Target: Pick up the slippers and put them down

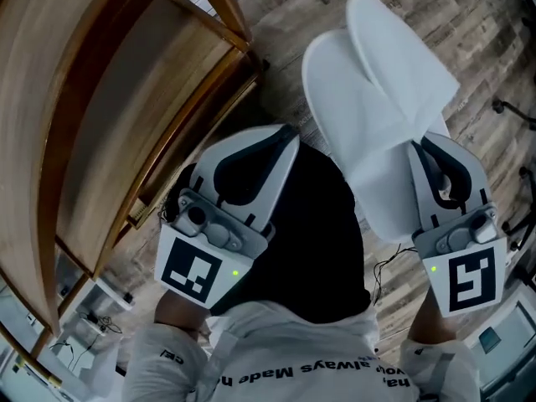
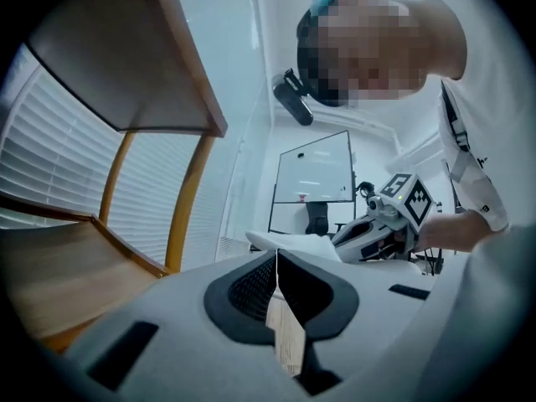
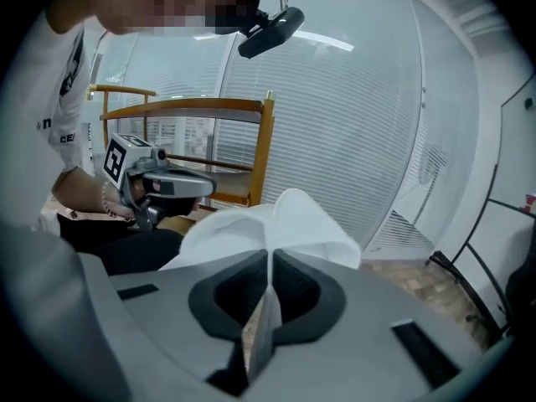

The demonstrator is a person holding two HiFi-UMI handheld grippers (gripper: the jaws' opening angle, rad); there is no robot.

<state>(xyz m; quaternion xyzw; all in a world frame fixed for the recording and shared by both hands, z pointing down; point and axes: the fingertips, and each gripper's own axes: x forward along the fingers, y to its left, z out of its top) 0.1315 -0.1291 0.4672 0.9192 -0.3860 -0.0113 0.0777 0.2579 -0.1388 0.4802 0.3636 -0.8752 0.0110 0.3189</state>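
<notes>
The right gripper (image 3: 270,254) has its jaws pressed together on the white slippers (image 3: 289,223), which fan out just past them. Left of the slippers a hand (image 3: 84,195) holds the left gripper (image 3: 155,181). Behind the slippers stands a wooden chair (image 3: 255,153).

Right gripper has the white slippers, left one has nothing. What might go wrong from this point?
1. The right gripper pinches the white slippers at one edge only, and most of their length juts out past the jaws. One might slide free before being set down.
2. The left gripper, shut and empty, gives them no support and sits close to the wooden chair, so it may knock the frame.
</notes>
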